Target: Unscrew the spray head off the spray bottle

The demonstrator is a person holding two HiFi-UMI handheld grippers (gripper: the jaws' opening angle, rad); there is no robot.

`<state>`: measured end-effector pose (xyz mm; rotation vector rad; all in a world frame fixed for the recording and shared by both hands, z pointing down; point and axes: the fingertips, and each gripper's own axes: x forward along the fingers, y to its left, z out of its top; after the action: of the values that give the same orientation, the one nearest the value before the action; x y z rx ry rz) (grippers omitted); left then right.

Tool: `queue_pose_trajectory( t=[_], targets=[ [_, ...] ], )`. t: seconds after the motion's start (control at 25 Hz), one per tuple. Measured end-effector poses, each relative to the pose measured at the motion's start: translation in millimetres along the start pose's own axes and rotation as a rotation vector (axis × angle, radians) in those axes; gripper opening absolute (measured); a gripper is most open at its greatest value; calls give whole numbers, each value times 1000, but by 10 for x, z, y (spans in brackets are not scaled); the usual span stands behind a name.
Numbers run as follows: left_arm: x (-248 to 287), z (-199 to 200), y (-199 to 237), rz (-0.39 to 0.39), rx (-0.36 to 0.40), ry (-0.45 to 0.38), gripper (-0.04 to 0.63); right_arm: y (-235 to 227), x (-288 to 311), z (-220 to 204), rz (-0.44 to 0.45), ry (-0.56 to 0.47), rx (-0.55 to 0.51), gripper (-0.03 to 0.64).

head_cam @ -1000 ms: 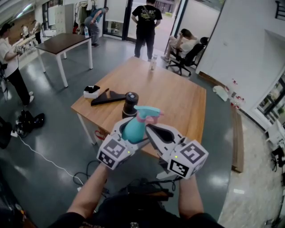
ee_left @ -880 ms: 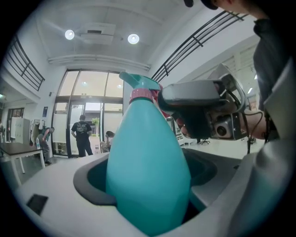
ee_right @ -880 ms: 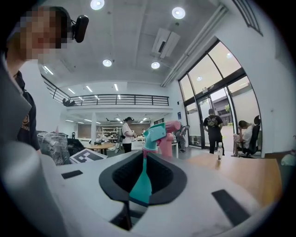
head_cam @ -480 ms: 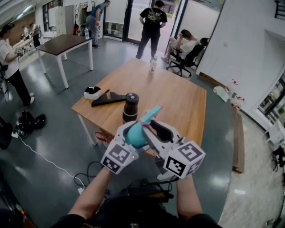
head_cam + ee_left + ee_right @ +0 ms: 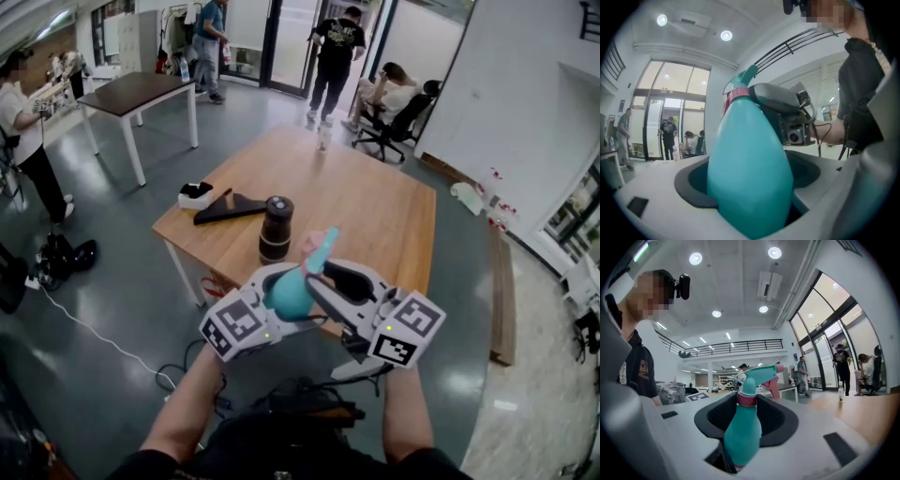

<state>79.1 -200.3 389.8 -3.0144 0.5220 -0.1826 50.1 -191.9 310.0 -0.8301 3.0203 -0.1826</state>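
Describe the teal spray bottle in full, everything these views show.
The teal plastic spray bottle has a teardrop body, a pink collar at the neck and a teal spray head with pink trigger, still screwed on. It is held tilted in the air. The left gripper clamps its body; the right gripper has just been opening its jaws, which stand apart around the neck.

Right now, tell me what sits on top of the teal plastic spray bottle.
A pink collar and a teal spray head with pink trigger. The bottle's neck under the collar is covered.
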Motion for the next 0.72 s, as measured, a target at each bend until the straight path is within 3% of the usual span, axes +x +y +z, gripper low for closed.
queue_pose_trajectory(
  t=[0.28, 0.4, 0.52, 0.72],
  targets=[
    [-38, 26, -269, -223, -24, -24, 434, 129, -89, -43, 221, 4, -53, 146],
    [-52, 54, -312, -260, -30, -54, 434, 171, -103, -11, 272, -4, -73, 146],
    [-48, 73, -225, -200, -35, -75, 434, 143, -71, 22, 226, -14, -81, 147],
    [-62, 72, 141, 23, -40, -66, 434, 25, -10, 48, 105, -32, -82, 149]
  ],
)
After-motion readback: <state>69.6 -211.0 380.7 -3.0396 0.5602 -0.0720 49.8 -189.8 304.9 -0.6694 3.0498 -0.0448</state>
